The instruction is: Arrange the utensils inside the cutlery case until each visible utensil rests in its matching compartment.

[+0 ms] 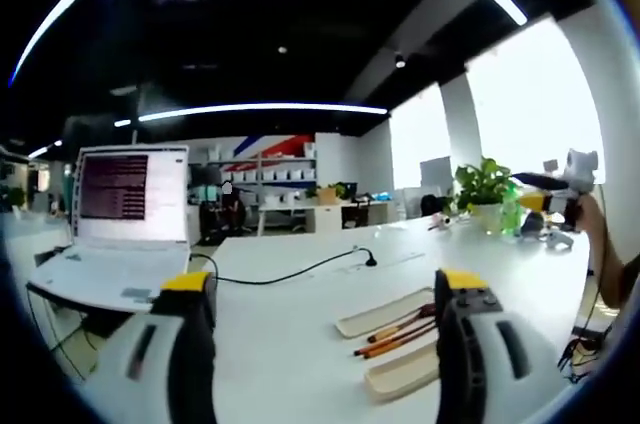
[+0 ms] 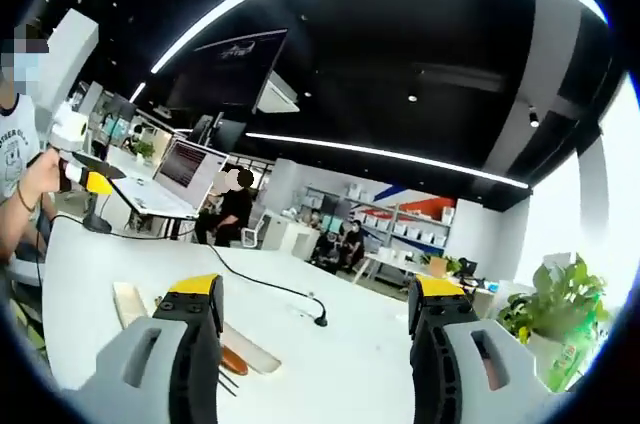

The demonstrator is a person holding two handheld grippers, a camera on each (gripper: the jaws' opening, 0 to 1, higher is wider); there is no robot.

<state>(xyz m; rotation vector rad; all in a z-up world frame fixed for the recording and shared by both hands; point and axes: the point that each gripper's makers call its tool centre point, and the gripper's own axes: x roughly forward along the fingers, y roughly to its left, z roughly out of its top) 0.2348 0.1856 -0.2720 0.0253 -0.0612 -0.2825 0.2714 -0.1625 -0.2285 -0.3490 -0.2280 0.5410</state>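
Note:
The beige cutlery case (image 1: 388,315) lies on the white table (image 1: 300,344), just left of my left gripper's right jaw. Several brown-handled utensils (image 1: 395,334) rest in it, their ends hidden by that jaw. My left gripper (image 1: 325,284) hovers over the table, open, with nothing between its jaws. In the right gripper view the case (image 2: 127,302) is low left, partly behind a jaw, with a brown handle (image 2: 232,359) showing. My right gripper (image 2: 315,289) is open and empty, above the table. A hand holds each gripper up at the other view's edge: the right gripper (image 1: 560,184), the left gripper (image 2: 82,176).
An open laptop (image 1: 120,214) stands at the table's left. A black cable (image 1: 300,269) runs across the middle of the table. A potted plant (image 1: 485,184) and small items sit at the far right. People sit in the office behind (image 2: 235,209).

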